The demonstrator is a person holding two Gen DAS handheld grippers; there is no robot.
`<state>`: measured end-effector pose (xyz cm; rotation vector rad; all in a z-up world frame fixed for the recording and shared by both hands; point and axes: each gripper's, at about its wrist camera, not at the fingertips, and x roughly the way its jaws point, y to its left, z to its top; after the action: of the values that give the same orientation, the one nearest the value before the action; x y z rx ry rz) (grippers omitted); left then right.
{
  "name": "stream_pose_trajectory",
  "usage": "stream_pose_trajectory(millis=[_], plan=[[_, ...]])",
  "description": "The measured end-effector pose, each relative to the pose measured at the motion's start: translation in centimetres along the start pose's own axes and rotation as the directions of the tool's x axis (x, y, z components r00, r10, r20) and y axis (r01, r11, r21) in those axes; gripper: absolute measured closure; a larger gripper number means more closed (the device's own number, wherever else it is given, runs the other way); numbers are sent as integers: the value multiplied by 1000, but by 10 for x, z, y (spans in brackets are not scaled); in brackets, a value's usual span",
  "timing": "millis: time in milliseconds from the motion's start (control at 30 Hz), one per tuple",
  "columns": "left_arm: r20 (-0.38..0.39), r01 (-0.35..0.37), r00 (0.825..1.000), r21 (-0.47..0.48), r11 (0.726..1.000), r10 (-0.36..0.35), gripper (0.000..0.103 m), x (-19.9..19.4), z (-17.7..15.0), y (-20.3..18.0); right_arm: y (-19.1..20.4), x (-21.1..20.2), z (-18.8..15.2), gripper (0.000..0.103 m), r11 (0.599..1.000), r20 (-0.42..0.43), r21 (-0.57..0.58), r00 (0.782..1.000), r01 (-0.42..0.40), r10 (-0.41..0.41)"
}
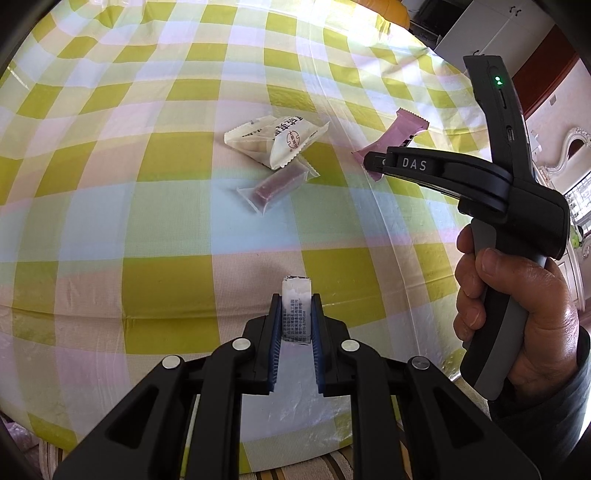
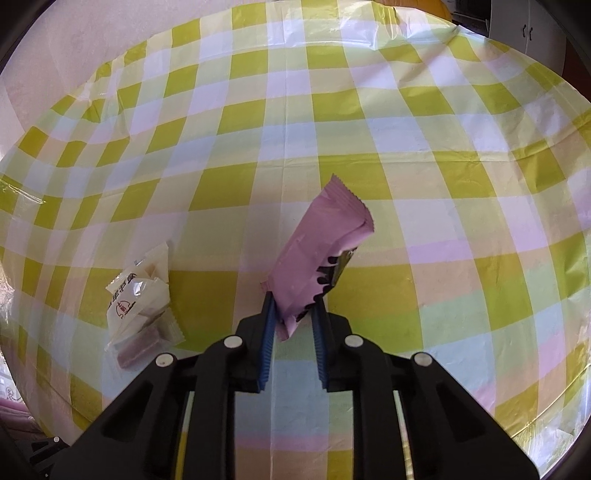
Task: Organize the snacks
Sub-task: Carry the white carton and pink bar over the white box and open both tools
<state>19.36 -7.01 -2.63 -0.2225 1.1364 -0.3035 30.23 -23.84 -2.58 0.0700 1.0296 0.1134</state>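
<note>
My left gripper (image 1: 296,302) is shut on a small white printed snack packet (image 1: 296,314), held above the checked tablecloth. My right gripper (image 2: 295,306) is shut on the lower end of a pink snack wrapper (image 2: 317,254), which sticks up and away from the jaws. In the left wrist view the right gripper (image 1: 373,162) shows at the right with the pink wrapper (image 1: 391,136) in it. A white snack packet with red print (image 1: 280,142) lies on the cloth, partly over a clear packet with a dark purple bar (image 1: 275,186). Both also show in the right wrist view, the white packet (image 2: 136,299) and the purple bar (image 2: 138,347).
The table is covered by a yellow, white and pale blue checked plastic cloth (image 1: 147,155). Its near edge (image 1: 55,428) runs below my left gripper. An orange object (image 1: 388,9) and white cabinets (image 1: 480,33) stand beyond the far edge.
</note>
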Motion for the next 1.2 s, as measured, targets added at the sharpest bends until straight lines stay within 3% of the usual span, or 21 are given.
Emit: stream_pose_trajectory(millis=[433,700,1000,1200], plan=[[39,-24,999,51,998,22,89,-10,1,-18,-26,-51,-28,84,999,42,48,999,4,-6],[32,10,999,97,995,-14,89,-12,-1,-43,-57,-84,-63,84,996,38,88,999,30,-33],[5,52,999,164,985,-53,89,-9,-9,-87,-104,-120,-108,84,986,32,155,997,65,-71],[-29,93,996,248,964,-88,89,-2,-19,-133,-146,-141,-140,84,969,19,221,993,112,-119]])
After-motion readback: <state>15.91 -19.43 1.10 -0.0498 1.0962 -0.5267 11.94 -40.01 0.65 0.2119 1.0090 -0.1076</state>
